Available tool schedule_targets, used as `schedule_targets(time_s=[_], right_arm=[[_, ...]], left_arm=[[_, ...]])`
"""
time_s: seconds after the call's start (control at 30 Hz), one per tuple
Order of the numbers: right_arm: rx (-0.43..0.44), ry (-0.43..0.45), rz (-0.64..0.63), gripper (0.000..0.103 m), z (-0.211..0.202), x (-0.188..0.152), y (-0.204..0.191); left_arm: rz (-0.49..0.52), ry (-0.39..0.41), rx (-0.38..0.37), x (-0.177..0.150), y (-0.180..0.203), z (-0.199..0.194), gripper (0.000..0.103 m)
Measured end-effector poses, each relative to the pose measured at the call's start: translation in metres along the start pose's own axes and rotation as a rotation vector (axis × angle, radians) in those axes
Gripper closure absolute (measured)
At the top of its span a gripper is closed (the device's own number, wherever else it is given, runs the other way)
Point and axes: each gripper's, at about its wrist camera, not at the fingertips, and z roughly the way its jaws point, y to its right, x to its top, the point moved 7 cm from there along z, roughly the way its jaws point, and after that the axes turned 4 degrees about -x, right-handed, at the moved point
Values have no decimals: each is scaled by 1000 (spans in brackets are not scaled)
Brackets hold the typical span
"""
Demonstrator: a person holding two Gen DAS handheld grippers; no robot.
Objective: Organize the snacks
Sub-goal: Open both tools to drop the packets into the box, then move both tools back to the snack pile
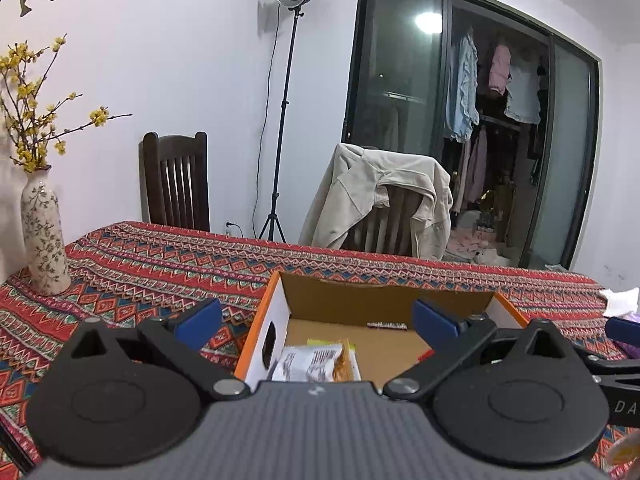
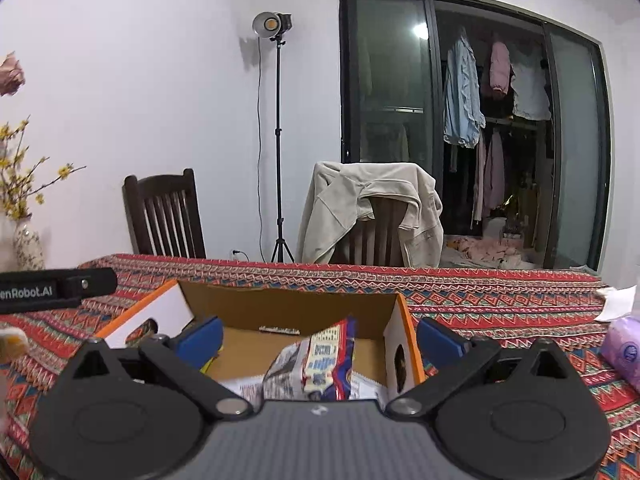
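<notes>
The right gripper (image 2: 318, 338), jaws wide and empty, hangs over the cardboard box (image 2: 394, 344); a red-and-blue snack packet (image 2: 330, 360) stands between them, long axis pointing away. The left gripper (image 1: 316, 320) gapes too.

Reds, oranges and blues over a patterned cloth

The tablecloth (image 1: 168, 264) is red with blue, green and white zigzag bands. The box (image 2: 414, 344) is orange outside, white on the side walls, brown inside. The packet (image 2: 320, 360) is blue, red and white. The vase (image 1: 42, 236) is cream with dark sprigs; its blossoms (image 1: 28, 92) are yellow. The pads (image 1: 200, 322) are blue on black arms.
</notes>
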Motion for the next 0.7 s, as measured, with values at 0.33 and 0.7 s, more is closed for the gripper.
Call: schedule_targets(time_s=[0.33,0.7], right_arm=[[32,-47,-68,0,-46,-32,-15],[99,-189,-89,0,-82,-99,-32]], left_arm=[[30,-25,-33,-29,-9,-47,0],[36,-96,-55,-88,-27,-86,0]])
